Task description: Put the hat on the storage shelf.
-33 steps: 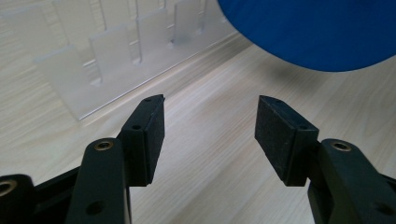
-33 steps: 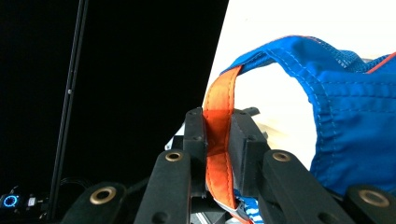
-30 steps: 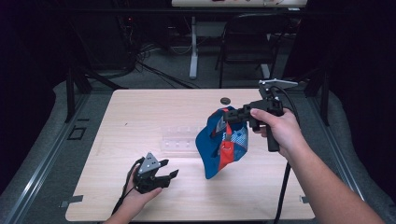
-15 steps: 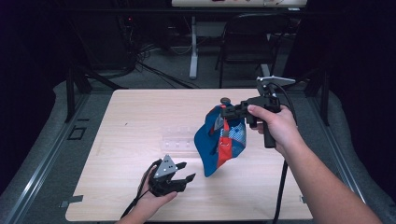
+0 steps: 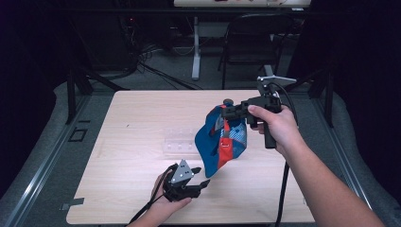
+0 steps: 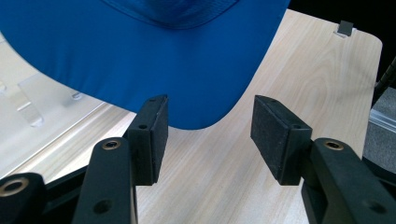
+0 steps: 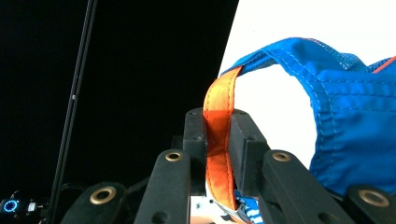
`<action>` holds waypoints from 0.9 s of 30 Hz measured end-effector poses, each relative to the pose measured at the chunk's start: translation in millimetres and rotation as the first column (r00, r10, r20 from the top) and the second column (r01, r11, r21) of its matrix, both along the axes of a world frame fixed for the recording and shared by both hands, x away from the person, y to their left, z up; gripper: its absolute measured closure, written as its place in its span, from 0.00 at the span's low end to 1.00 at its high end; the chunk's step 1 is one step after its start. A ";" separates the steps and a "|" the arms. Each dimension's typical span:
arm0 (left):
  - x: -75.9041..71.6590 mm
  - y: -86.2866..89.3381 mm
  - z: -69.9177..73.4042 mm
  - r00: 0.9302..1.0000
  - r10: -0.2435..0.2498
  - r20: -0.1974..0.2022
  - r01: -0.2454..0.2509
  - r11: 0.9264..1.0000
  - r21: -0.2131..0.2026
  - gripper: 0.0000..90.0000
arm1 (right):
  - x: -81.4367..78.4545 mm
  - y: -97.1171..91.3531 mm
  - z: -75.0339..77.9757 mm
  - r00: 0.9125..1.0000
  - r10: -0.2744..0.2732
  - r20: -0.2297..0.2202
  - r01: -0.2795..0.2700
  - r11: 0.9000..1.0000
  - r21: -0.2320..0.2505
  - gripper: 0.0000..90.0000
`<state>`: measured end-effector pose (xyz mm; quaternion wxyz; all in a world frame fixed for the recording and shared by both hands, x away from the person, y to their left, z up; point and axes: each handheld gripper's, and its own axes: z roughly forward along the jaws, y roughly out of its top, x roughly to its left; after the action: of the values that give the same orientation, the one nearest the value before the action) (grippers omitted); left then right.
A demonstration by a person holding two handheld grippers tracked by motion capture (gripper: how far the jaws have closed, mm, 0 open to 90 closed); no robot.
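Aloft, a blue cap (image 5: 210,142) hangs by its orange strap (image 7: 217,140), pinched in the right hand-held gripper (image 5: 226,112); left hand-held gripper (image 6: 208,133) gapes empty.

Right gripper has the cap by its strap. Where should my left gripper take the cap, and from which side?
Take the brim, coming from below at its front edge. The cap hangs from the right gripper by its orange strap, so the flat brim points down toward the open left gripper, its rounded tip already just ahead of the jaws.
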<state>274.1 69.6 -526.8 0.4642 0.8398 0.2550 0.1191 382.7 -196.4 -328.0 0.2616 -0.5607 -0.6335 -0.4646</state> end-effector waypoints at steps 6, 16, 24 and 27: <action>-1.8 -5.5 -0.7 1.000 -0.013 0.012 0.013 1.000 0.008 0.60 | -2.4 4.3 1.1 1.000 0.013 0.005 -0.013 1.000 -0.003 0.87; -7.0 9.8 8.9 0.998 -0.025 0.053 0.026 1.000 -0.012 0.88 | -5.7 7.3 2.6 0.999 0.030 0.012 -0.030 1.000 -0.006 0.87; -13.8 14.6 12.0 0.993 -0.032 0.116 0.031 0.999 0.012 0.98 | -6.0 7.9 4.8 0.999 0.028 0.018 -0.028 1.000 -0.010 0.87; -13.5 16.4 12.7 0.991 -0.022 0.130 0.020 1.000 0.016 0.98 | -5.7 7.7 4.8 1.000 0.026 0.017 -0.026 1.000 -0.009 0.87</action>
<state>260.6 86.0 -514.2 0.4748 0.8364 0.2146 0.1704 377.0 -188.6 -323.3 0.2597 -0.5494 -0.6449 -0.4633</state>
